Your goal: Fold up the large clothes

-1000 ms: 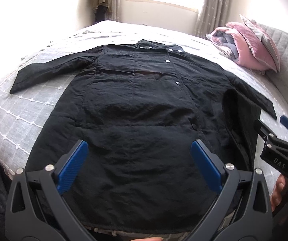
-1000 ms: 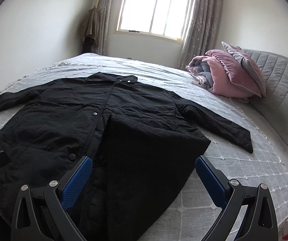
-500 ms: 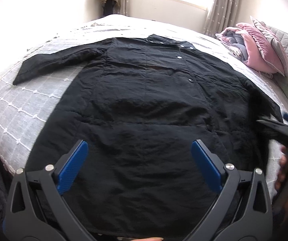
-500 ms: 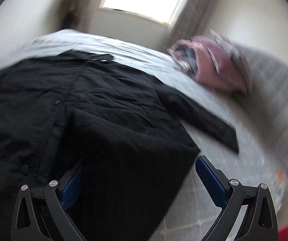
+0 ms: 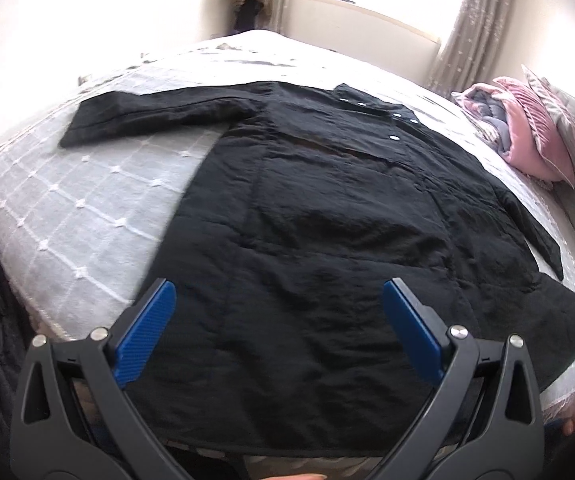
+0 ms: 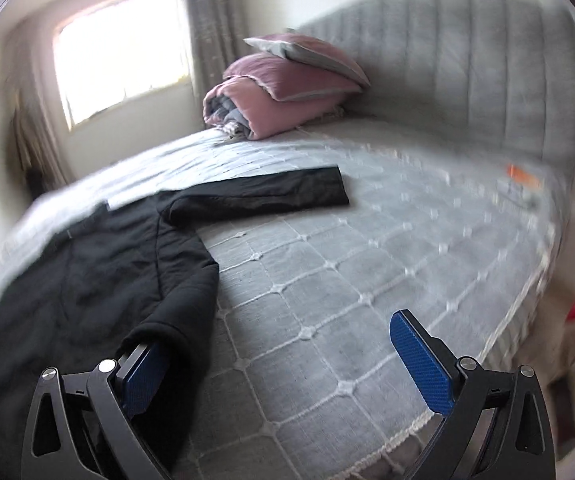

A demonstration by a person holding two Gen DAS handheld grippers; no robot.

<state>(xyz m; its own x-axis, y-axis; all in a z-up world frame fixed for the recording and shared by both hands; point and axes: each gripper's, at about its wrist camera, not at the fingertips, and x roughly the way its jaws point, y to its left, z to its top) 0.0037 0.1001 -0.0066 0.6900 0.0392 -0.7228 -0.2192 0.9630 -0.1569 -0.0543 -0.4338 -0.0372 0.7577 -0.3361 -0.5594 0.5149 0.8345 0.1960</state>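
right wrist: right gripper gapes at black coat hem.

We see the black coat as matt, quilted cloth, faintly crinkled, with small shiny metal snaps near its collar. The bed cover looks like soft grey cloth stitched in a raised white grid with little knots. The headboard is padded, ribbed grey fabric. The pink pillows look velvety. The gripper fingers carry textured blue pads on matt black plastic arms with bright metal screws
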